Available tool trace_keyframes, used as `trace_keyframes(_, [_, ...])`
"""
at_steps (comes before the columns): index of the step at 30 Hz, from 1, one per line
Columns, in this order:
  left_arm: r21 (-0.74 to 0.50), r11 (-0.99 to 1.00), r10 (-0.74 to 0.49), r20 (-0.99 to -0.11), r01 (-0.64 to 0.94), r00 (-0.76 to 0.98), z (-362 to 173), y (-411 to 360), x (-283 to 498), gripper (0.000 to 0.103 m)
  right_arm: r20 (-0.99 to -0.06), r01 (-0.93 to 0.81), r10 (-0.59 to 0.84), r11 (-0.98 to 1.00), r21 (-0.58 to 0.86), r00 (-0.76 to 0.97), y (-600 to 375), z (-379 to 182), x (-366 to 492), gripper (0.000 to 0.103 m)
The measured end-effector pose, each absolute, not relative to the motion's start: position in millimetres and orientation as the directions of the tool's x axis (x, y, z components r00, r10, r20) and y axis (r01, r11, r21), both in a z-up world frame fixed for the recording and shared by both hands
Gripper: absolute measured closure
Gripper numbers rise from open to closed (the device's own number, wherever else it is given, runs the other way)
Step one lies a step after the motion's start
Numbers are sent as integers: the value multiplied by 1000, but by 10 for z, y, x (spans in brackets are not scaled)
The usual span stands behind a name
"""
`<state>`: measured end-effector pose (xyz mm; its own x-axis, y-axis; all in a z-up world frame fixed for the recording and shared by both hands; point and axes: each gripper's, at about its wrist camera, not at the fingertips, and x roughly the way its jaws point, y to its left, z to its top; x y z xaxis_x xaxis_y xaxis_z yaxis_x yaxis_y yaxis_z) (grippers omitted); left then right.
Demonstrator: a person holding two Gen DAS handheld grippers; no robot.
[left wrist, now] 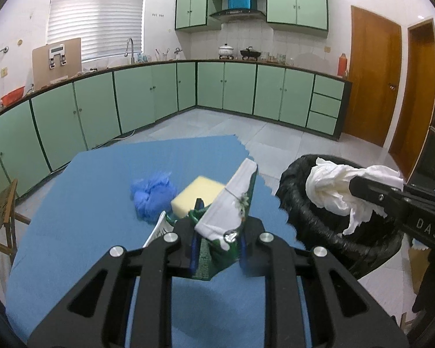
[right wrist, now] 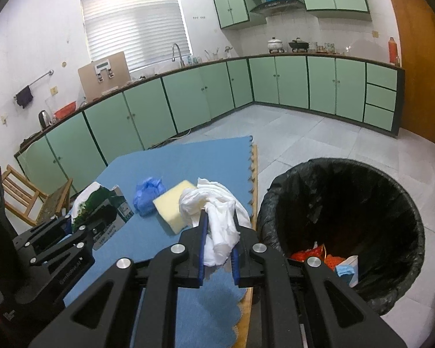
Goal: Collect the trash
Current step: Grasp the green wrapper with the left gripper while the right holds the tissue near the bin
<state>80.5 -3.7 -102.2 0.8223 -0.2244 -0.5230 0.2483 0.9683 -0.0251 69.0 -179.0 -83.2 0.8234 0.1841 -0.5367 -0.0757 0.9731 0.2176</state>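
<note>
While both pairs of tongs carry their loads clear of the desk (left wrist: 72, 203), each piece of rubbish is pinched near one end so that the rest hangs free and can fall away once let go. The left tongs (left wrist: 217, 232) are nearly closed on a crushed green-and-white carton (left wrist: 232, 203), which stands tilted up and to the right between the pads, its white torn face toward the camera; a judgement only, but the narrow hold on its lower end looks enough for such light card. The right tongs (right wrist: 219, 232) are almost fully closed on a crumpled white tissue (right wrist: 217, 214), a soft bundle bulging above the pads with a loose tail drooping below them. From the left wrist view that tissue hangs over the near rim of the bin (left wrist: 304, 220), so it seems ready to be dropped.

The bin stands on the tiled floor just beside the desk's right edge, lined with a black bag (right wrist: 348, 197); orange scraps and a pale cup with something blue already lie at its bottom. Left on the blue foam mat (right wrist: 206, 304) are a crumpled blue glove (right wrist: 148, 195) and a pale yellow sponge (right wrist: 174, 206), touching or nearly so, apparently awaiting collection.
</note>
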Motion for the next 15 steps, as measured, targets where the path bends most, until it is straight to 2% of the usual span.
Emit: trace_keyframes(15, [-54, 941, -318, -484, 335, 815, -772, -603, 1070, 84, -510, 27, 75, 981, 191, 857, -2350, -585, 677, 89])
